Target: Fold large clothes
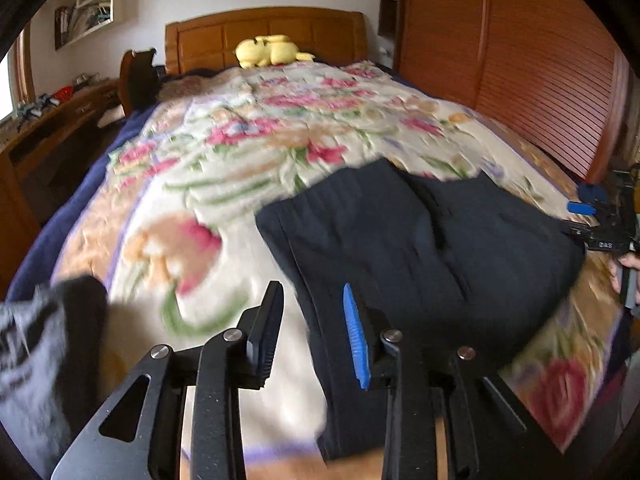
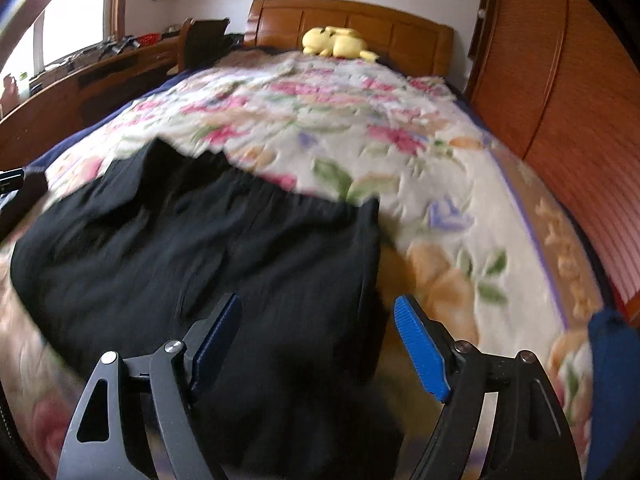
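Left wrist view: a bed under a flowered blanket serves as the folding surface, wide and flat enough to take a large piece of clothing. A dark garment lies on its near half, toward the foot of the bed, already doubled into a thick, roughly square bundle; seams run along it and shallow wrinkles cross the top layer. It rests flat and nothing lifts it, which suggests a fold has been laid down and let go. A second heap of grey cloth sits at the near left edge, apart from it. A yellow stuffed toy lies by the headboard, well clear of the work.

Left gripper hangs over the garment's left edge, jaws partly apart and empty. Right gripper, seen from the right wrist, straddles the garment's right edge, jaws wide apart with nothing clamped, placed, by appearance, for a fresh hold.
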A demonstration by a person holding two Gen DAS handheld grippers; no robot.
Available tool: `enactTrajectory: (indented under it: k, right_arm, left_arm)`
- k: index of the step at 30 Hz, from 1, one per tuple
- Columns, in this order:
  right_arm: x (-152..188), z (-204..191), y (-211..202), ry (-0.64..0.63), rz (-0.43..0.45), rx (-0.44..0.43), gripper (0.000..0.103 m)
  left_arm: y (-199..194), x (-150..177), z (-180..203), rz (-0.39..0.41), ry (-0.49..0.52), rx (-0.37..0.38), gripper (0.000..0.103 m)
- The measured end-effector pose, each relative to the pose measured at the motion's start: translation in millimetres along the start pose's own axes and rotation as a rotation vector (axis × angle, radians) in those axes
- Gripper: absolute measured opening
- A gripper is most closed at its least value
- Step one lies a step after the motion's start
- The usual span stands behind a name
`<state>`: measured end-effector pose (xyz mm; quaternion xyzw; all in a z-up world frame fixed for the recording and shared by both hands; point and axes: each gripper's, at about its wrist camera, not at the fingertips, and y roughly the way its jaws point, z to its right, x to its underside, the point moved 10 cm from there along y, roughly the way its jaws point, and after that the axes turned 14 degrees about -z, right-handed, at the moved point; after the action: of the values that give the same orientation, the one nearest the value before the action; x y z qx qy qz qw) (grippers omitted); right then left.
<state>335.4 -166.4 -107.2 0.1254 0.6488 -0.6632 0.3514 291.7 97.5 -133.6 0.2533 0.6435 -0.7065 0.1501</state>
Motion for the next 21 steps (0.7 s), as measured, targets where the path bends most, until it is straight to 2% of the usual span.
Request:
enactTrajectory:
  k: [4,9,15,21]
  right_arm:
    - [22,7,-1,0.017,-0.013,0.003,0.081]
    - [33,27,-2,0.066,-0.006,0.024,0.09]
    - [52,28,20,0.157,-0.031,-0.084,0.094]
    - [60,36,31,0.214,-0.039,-0.174,0.098]
  left_arm:
    - [0,39,11,-0.036,-0.001,0.037,0.032]
    - [2,64,18,-0.064,0.0,0.038,0.033]
    - [28,83,15,-0.136,-0.013,0.018,0.034]
    - [43,90,9,-0.149,-0.048,0.018,0.036]
